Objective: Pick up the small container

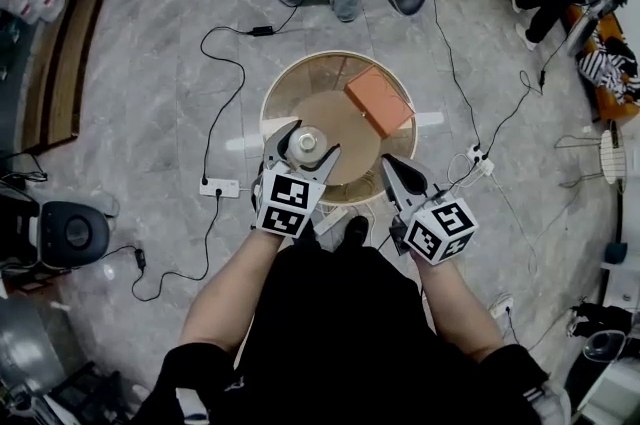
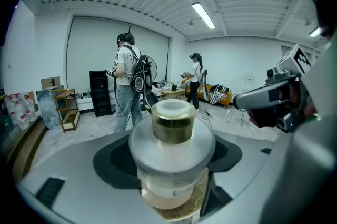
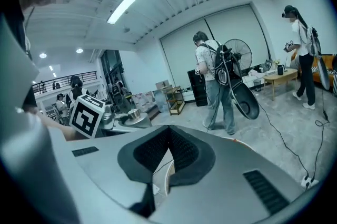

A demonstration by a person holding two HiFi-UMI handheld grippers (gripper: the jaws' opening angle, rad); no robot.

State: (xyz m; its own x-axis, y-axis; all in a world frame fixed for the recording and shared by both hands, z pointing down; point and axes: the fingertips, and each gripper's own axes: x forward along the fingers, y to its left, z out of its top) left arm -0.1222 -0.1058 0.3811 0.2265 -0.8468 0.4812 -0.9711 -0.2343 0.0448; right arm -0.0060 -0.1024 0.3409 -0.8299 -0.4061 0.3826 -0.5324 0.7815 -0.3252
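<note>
Left tool (image 1: 310,143): clamped on the small container (image 2: 171,136), pads on its wide body so that the neck stands upright
Small container: between the left tool's jaws, seemingly clear of the round bench (image 1: 285,88) below
Right tool (image 1: 392,168): closed and empty, beside the left tool, out of its way

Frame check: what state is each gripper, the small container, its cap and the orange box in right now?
left gripper: shut on the small container
small container: upright, gripped between the jaws
cap: on the container
right gripper: shut, nothing between the jaws
orange box: lying flat on the round table, no gripper touching it
</note>
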